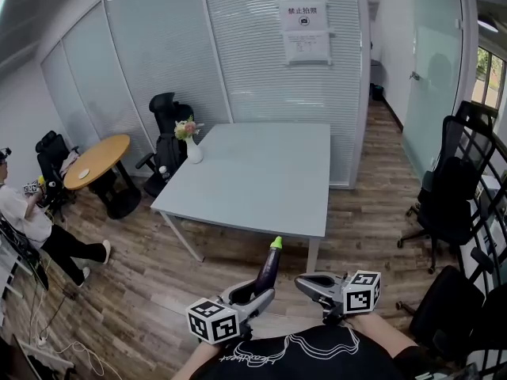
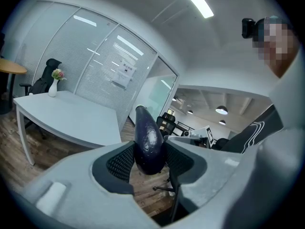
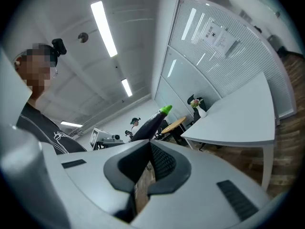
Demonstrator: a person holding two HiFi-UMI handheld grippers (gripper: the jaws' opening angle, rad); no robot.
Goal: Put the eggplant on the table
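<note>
Grip: left gripper [image 2: 148, 154] clamped on thick lower end of eggplant [image 2: 148, 140], green cap [image 1: 276, 243] up, short of near edge of table [image 1: 261, 172]. Just beside, equally short of table, right gripper [image 3: 148, 148] with jaws together on nothing. Treat eggplant as light, firm, glossy and probably slippery; keep hold on thick belly, avoid crushing, lay flat on bare table top.

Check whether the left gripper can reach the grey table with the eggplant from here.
Probably not yet: the left gripper, shut on the eggplant, hangs short of the table, with wood floor between.
</note>
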